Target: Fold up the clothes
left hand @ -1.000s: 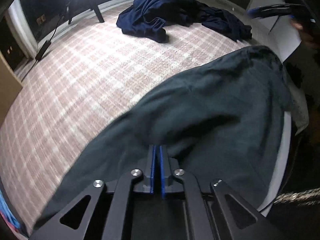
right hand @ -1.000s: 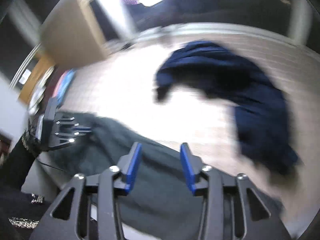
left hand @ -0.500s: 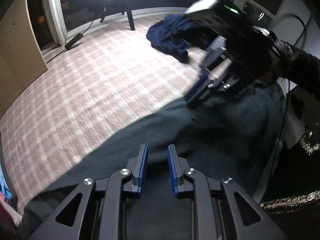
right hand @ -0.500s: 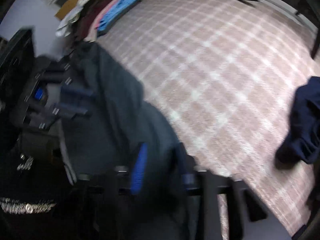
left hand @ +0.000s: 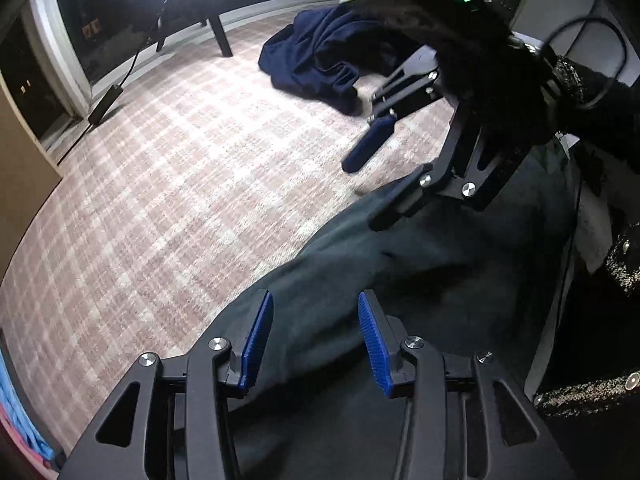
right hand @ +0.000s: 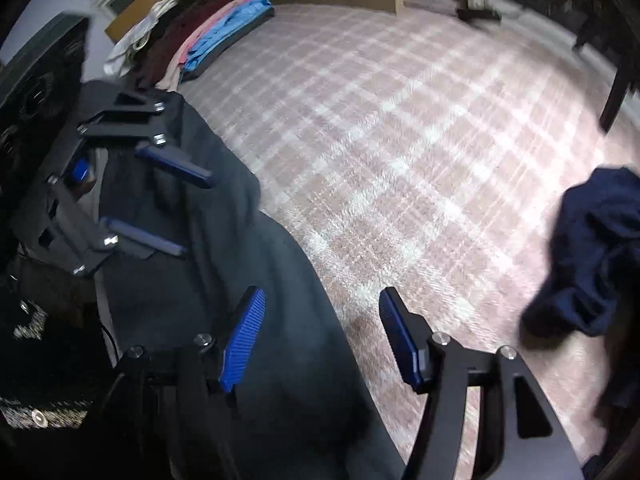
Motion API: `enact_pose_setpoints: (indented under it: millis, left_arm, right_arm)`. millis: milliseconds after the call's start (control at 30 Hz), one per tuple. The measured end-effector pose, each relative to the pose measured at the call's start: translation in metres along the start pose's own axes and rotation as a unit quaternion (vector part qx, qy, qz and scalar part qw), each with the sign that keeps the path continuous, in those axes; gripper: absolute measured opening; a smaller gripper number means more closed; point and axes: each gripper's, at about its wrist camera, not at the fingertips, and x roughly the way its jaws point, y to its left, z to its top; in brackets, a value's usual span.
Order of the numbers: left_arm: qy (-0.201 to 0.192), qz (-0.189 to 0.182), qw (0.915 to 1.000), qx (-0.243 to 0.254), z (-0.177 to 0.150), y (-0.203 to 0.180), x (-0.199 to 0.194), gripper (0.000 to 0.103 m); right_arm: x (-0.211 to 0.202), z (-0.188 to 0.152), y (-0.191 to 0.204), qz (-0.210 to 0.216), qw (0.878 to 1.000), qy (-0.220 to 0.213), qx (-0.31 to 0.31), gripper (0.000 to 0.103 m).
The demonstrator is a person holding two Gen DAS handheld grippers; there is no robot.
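Navy garment (right hand: 592,256) blurred, cropped at edge

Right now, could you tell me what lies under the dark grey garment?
The dark grey garment is spread on the plaid carpet, which shows along its edge. A pale layer peeks out at its near side. Whatever else sits beneath is covered.

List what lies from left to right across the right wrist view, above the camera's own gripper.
Left gripper over the dark grey garment → stack of folded clothes → bare plaid surface → crumpled navy garment at the right edge.
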Motion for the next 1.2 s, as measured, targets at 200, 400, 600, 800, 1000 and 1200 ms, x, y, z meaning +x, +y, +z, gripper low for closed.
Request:
enact_pose_setpoints:
  millis: [200,400,600,800,1000,1200]
  left_arm:
    - [0.007,0.006,1.0000,-0.002,-0.002,0.002,0.001,0.042]
    - [0.000,-0.018,0.9995,0.027,0.007,-0.009,0.008,0.043]
    - [0.044,-0.058,0.9973,0.014,-0.022,-0.017,0.025,0.014]
    - [0.050,-0.065,0.9961,-0.033,-0.041,-0.005,0.036,0.014]
    - [0.031,-0.047,0.9980,-0.028,-0.036,-0.002,0.020,0.018]
    - [0.007,-0.009,0.9995,-0.031,-0.025,0.021,-0.003,0.031]
  right_arm:
    - [0.001,-0.009,0.019,0.055,0.998,0.001,-0.010,0.004]
    - [-0.020,-0.022,0.051,0.077,0.996,-0.034,-0.037,0.004]
    - [-0.007,-0.034,0.062,0.126,0.992,0.000,-0.030,0.004]
    - [-0.027,-0.025,0.019,0.126,0.990,-0.031,0.048,0.014]
    - [-0.013,-0.004,-0.005,0.045,0.998,-0.022,0.034,0.042]
    - [0.005,-0.002,-0.010,0.079,0.996,-0.014,0.030,0.009]
